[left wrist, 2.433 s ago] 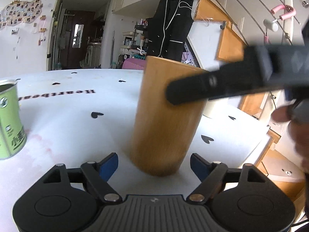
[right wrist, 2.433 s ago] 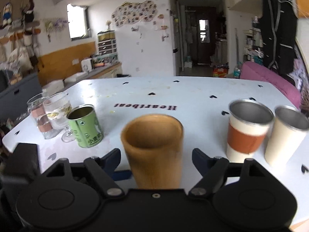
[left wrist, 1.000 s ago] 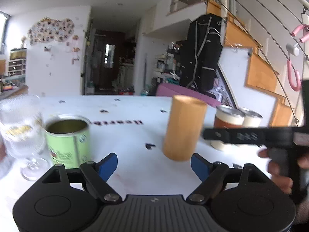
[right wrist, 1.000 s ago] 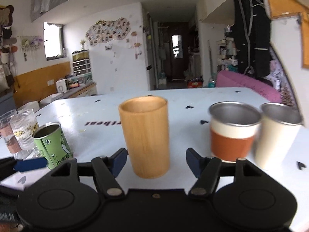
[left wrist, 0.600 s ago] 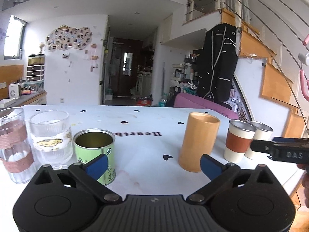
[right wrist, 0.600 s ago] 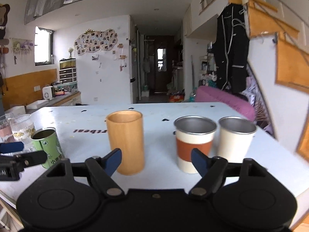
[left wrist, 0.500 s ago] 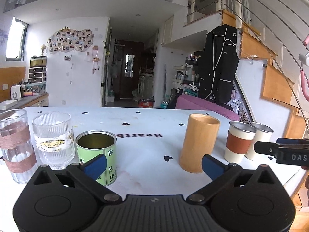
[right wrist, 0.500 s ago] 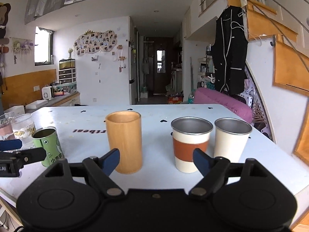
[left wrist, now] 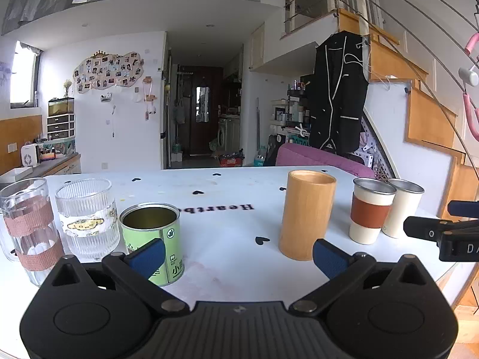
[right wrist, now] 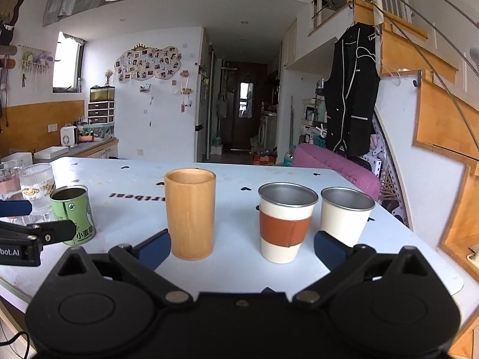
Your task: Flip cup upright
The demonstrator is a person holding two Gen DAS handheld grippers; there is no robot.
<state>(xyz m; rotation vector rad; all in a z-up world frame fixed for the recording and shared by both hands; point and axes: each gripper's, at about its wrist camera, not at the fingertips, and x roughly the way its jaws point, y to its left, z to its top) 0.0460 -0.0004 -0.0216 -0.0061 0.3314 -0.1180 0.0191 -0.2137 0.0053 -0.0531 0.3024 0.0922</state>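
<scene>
A tall wooden cup stands upright, mouth up, on the white table. My left gripper is open and held back from the table's near edge, with nothing between its blue pads. My right gripper is open too, also drawn back and holding nothing. Each gripper shows at the side of the other's view: the right one at the far right, the left one at the far left.
A green tin can, a ribbed glass and a glass mug with pink bands stand left of the wooden cup. A metal cup with a brown sleeve and a cream metal cup stand to its right.
Both grippers have let go of the wooden cup and pulled back from the table, so all the cups now look smaller and farther. The cup stays upright.
</scene>
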